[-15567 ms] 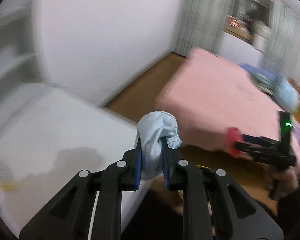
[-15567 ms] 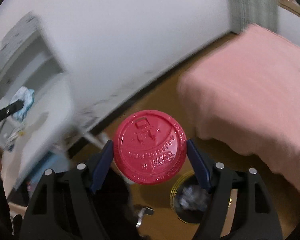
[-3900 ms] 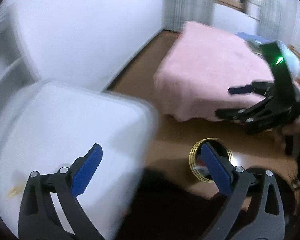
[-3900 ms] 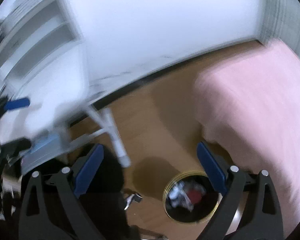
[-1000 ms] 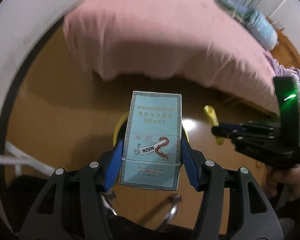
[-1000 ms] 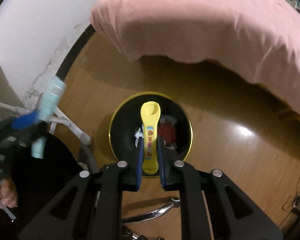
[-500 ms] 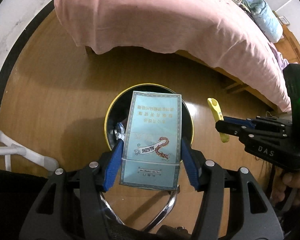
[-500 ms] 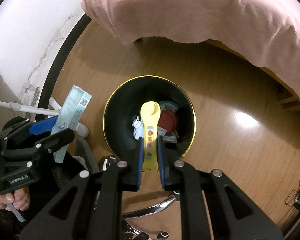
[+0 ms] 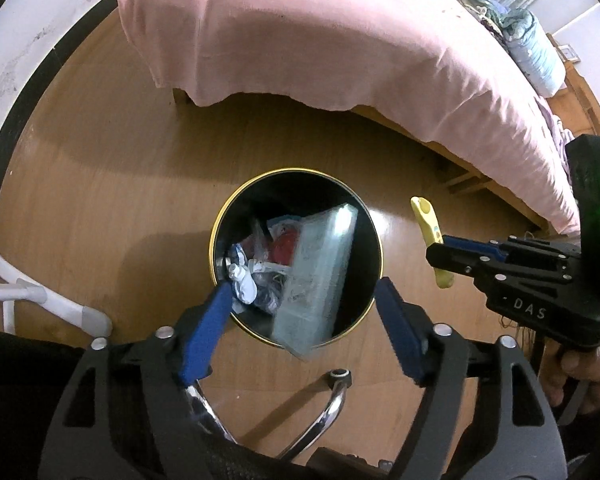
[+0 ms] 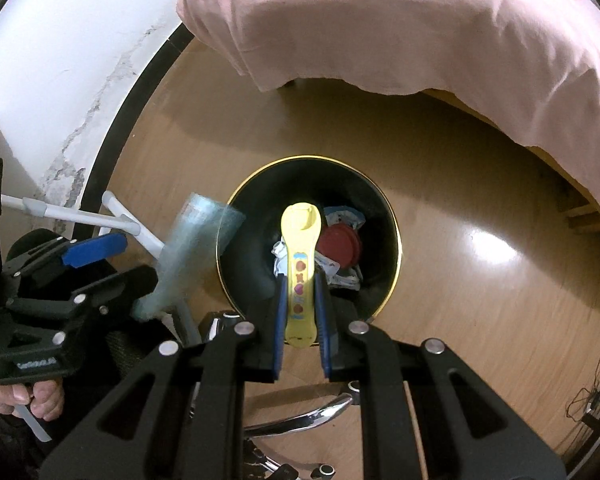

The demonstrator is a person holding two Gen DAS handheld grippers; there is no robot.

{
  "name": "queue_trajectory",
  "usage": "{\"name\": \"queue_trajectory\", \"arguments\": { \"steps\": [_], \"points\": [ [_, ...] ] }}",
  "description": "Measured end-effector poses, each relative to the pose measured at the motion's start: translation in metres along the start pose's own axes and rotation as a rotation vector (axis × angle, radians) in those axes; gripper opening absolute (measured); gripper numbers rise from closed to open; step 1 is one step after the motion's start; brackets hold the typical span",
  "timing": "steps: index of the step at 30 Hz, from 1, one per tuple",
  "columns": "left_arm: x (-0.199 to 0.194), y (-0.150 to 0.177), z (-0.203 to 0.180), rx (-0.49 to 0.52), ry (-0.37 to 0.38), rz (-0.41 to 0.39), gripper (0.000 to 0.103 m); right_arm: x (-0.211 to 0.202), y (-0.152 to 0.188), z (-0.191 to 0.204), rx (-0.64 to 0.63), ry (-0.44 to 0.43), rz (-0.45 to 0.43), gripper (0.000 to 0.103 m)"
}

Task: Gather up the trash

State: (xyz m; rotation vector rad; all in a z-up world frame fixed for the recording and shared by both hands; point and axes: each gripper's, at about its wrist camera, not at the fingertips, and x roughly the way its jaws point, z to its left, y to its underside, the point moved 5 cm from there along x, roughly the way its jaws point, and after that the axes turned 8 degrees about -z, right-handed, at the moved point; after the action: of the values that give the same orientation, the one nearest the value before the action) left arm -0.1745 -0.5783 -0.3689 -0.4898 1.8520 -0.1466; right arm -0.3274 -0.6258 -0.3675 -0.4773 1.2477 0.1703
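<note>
A black trash bin with a gold rim (image 9: 220, 220) (image 10: 396, 240) stands on the wooden floor and holds a red lid (image 10: 340, 246) and crumpled wrappers (image 9: 244, 280). My left gripper (image 9: 304, 328) is open above the bin, and a pale teal cigarette box (image 9: 320, 276) is falling, blurred, out of it toward the bin; it also shows in the right wrist view (image 10: 188, 256). My right gripper (image 10: 302, 320) is shut on a yellow spoon-shaped stick (image 10: 300, 268) above the bin; the stick also shows in the left wrist view (image 9: 430, 236).
A bed with a pink cover (image 9: 340, 40) stands beyond the bin. A chrome chair base (image 9: 324, 420) lies just below the bin. White frame legs (image 9: 40, 300) stand at the left near the white wall (image 10: 60, 40).
My left gripper has opened and let go of the teal box, which now drops toward the bin. My right gripper keeps its hold on the yellow stick and has shifted slightly.
</note>
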Motion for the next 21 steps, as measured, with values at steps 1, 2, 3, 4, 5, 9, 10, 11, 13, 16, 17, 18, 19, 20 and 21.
{"name": "queue_trajectory", "arguments": {
  "steps": [1, 2, 3, 4, 5, 9, 10, 11, 13, 16, 17, 18, 19, 20, 21],
  "points": [
    [0.0, 0.0, 0.0, -0.002, 0.0, -0.001, 0.073, 0.0, 0.0, 0.0, -0.002, -0.002, 0.0, 0.014],
    [0.0, 0.0, 0.001, -0.006, -0.001, 0.0, 0.073, -0.001, -0.001, 0.0, -0.003, -0.003, 0.0, 0.014],
    [-0.001, 0.0, 0.002, -0.01, -0.001, 0.0, 0.073, -0.001, -0.001, -0.001, -0.005, -0.003, 0.0, 0.014],
    [-0.001, 0.0, 0.003, -0.014, 0.001, 0.0, 0.073, -0.001, -0.001, 0.0, -0.005, -0.004, 0.0, 0.014],
    [-0.001, 0.0, 0.003, -0.017, 0.002, -0.001, 0.073, -0.002, 0.0, 0.0, -0.004, -0.004, -0.001, 0.014],
    [-0.005, 0.0, 0.005, -0.028, 0.0, -0.014, 0.077, -0.004, -0.004, -0.001, -0.003, -0.002, -0.009, 0.02],
    [-0.006, 0.0, 0.006, -0.03, -0.003, -0.017, 0.078, -0.005, -0.005, -0.001, 0.0, -0.001, -0.014, 0.03],
    [-0.008, 0.001, 0.006, -0.033, -0.006, -0.022, 0.079, -0.007, -0.006, -0.001, -0.001, 0.002, -0.024, 0.059],
    [-0.012, 0.0, 0.008, -0.033, -0.013, -0.028, 0.079, -0.016, -0.011, 0.0, -0.011, 0.012, -0.067, 0.078],
    [-0.035, -0.008, 0.008, -0.012, -0.044, -0.069, 0.081, -0.03, -0.021, 0.003, -0.028, 0.037, -0.095, 0.08],
    [-0.044, -0.011, 0.007, 0.0, -0.053, -0.082, 0.083, -0.035, -0.025, 0.003, -0.033, 0.047, -0.106, 0.084],
    [-0.065, -0.016, 0.005, 0.022, -0.072, -0.113, 0.085, -0.044, -0.031, 0.006, -0.04, 0.057, -0.125, 0.087],
    [-0.081, -0.02, 0.003, 0.034, -0.085, -0.14, 0.087, -0.054, -0.038, 0.011, -0.047, 0.063, -0.149, 0.088],
    [-0.098, -0.023, 0.002, 0.042, -0.098, -0.167, 0.089, -0.063, -0.043, 0.015, -0.055, 0.064, -0.168, 0.09],
    [-0.128, -0.028, 0.002, 0.046, -0.116, -0.216, 0.092, -0.076, -0.053, 0.025, -0.075, 0.061, -0.203, 0.093]
  ]
}}
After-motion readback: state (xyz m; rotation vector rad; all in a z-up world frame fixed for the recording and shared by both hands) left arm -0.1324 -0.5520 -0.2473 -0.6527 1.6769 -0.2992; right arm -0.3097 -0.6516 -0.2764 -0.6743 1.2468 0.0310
